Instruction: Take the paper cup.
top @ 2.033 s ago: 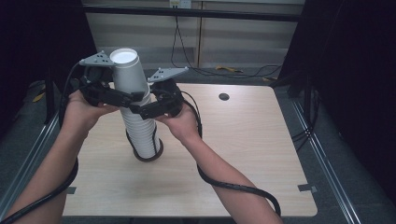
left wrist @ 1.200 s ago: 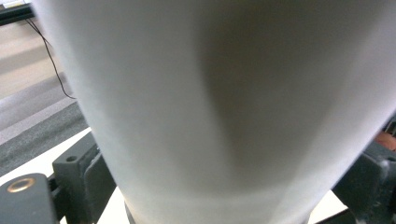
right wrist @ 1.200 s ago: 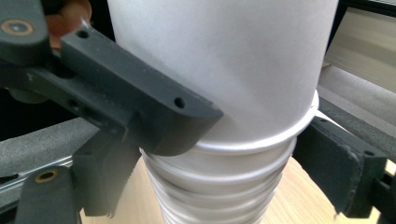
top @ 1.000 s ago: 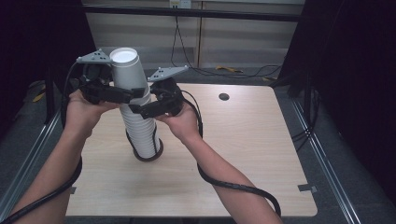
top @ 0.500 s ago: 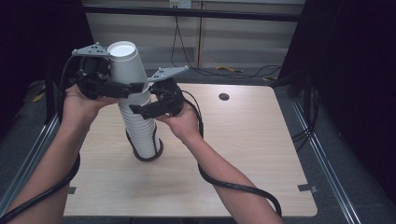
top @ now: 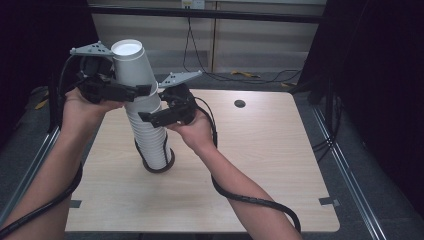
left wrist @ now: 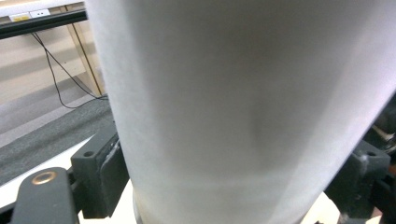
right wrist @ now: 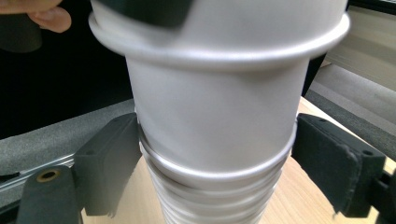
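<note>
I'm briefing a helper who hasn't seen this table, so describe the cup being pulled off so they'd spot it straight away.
On the light wooden table, left of middle, stands a tall stack of white paper cups, upside down. The top cup is the highest one, its flat base facing up. Unlike the nested cups below, its whole side shows, and the left gripper clamps its lower part.

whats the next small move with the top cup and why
Probably lift the left tool straight up to slide the top cup free. Its jaws have just been closing on that cup, which is already raised off the stack, while the right tool brackets the stack below.
</note>
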Action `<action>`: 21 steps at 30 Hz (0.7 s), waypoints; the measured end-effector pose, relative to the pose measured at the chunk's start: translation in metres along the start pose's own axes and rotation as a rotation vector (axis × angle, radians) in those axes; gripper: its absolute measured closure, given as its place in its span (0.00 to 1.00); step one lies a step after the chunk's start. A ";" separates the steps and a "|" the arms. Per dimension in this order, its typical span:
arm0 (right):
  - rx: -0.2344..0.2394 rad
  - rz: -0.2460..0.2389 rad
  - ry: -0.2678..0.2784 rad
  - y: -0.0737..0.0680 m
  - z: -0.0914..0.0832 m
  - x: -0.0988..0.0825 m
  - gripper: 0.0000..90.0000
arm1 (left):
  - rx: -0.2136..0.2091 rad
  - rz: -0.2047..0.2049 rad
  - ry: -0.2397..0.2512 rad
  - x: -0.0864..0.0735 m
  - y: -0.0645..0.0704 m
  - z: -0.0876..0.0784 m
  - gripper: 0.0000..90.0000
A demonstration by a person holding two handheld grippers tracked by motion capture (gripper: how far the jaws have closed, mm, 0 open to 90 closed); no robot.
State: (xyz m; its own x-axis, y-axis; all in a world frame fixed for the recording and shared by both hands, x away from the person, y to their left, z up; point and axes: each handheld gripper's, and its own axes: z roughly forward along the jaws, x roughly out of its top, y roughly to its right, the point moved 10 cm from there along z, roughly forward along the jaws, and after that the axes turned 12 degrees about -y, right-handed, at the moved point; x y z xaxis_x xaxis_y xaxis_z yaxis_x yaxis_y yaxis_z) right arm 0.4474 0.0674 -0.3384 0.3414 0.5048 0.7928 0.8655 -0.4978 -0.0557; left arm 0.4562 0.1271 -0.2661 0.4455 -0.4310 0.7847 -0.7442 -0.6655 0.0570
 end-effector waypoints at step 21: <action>0.001 0.014 0.009 0.000 0.000 -0.001 0.17 | -0.004 0.002 0.039 0.024 0.004 -0.020 0.17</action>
State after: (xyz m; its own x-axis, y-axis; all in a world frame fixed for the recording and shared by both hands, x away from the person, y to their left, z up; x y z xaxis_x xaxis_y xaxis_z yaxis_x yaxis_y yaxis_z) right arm 0.4470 0.0671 -0.3390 0.3506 0.4916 0.7971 0.8611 -0.5039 -0.0679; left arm 0.4538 0.1263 -0.2341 0.4241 -0.4084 0.8083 -0.7470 -0.6623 0.0573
